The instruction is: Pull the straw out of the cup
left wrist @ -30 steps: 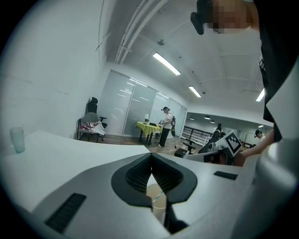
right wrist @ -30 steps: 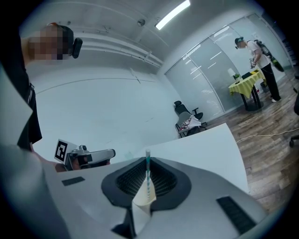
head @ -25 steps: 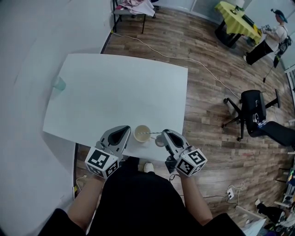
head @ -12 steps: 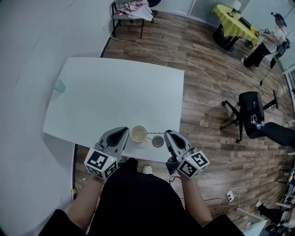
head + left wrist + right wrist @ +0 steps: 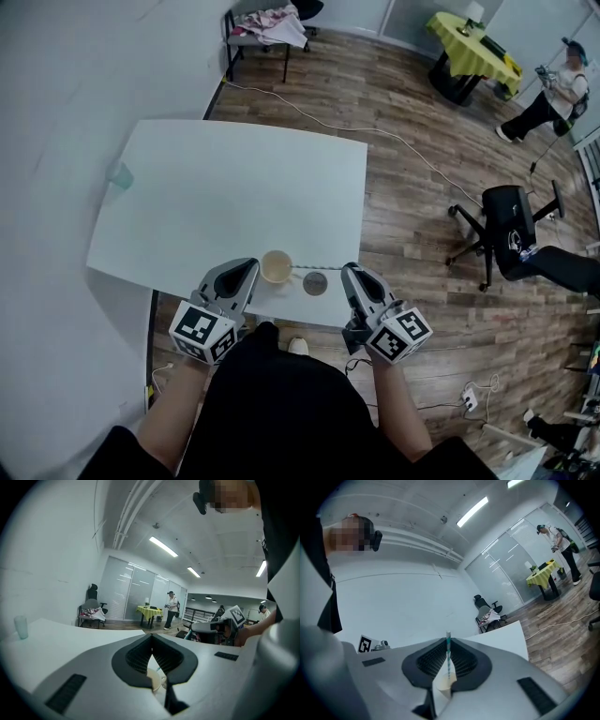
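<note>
1. Currently my right gripper [image 5: 448, 641] is clamped on the straw [image 5: 449, 656]. It stands thin between the pads, white with teal spiral stripes, and its tip pokes just past the jaw ends.
2. Seen from the head view, the straw [image 5: 317, 269] lies nearly level in the lower middle of the frame. It runs from my right gripper [image 5: 347, 273] leftward to the rim of the cup [image 5: 276, 267]. Whether its end is inside the cup I cannot tell.
3. The cup is small, cream-coloured and open-topped, and it stands upright close to the lower edge of the white table [image 5: 234, 178].
4. My left gripper [image 5: 251, 270] sits just left of the cup. In its own view the left gripper [image 5: 151, 637] has its jaws together at the tips, and the cup [image 5: 154, 679] shows in the gap beneath them. Whether they pinch the rim I cannot tell.
5. Count:
   - one straw
   - one cream cup
   - one pale green tumbler [image 5: 120, 174] at the table's left edge
   - one round grey disc [image 5: 315, 283] just below the straw in the frame
   - two grippers
</note>
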A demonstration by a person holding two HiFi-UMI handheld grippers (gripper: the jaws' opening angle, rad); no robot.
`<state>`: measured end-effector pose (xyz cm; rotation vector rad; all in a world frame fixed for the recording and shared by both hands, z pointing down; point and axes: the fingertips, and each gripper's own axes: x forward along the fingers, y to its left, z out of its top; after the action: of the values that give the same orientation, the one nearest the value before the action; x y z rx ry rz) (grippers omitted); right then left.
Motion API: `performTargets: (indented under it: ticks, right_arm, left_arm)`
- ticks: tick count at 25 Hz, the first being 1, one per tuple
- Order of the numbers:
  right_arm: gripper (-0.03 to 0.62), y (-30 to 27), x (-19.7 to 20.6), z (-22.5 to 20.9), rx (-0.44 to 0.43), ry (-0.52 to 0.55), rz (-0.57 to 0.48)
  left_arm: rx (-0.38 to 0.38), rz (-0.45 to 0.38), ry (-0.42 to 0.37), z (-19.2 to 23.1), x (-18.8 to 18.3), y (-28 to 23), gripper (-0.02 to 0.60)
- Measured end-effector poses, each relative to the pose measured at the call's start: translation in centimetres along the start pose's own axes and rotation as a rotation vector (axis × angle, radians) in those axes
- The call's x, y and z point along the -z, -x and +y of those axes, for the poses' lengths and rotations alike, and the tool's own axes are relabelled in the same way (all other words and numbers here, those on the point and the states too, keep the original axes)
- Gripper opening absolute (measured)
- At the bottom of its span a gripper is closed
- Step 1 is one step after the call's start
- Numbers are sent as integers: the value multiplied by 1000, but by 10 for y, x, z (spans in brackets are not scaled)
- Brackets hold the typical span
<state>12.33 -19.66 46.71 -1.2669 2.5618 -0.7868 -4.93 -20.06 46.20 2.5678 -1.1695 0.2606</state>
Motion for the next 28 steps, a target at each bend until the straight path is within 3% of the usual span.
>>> performTargets:
  ticks: [15, 28]
  right_arm:
    - [41, 53, -26, -1, -3, 0, -84]
    - [41, 106, -21, 3, 10, -9, -121]
  left_arm:
    - [-33, -20, -24, -41, -2, 18, 14]
    - [-59, -24, -24, -78, 15, 46, 14]
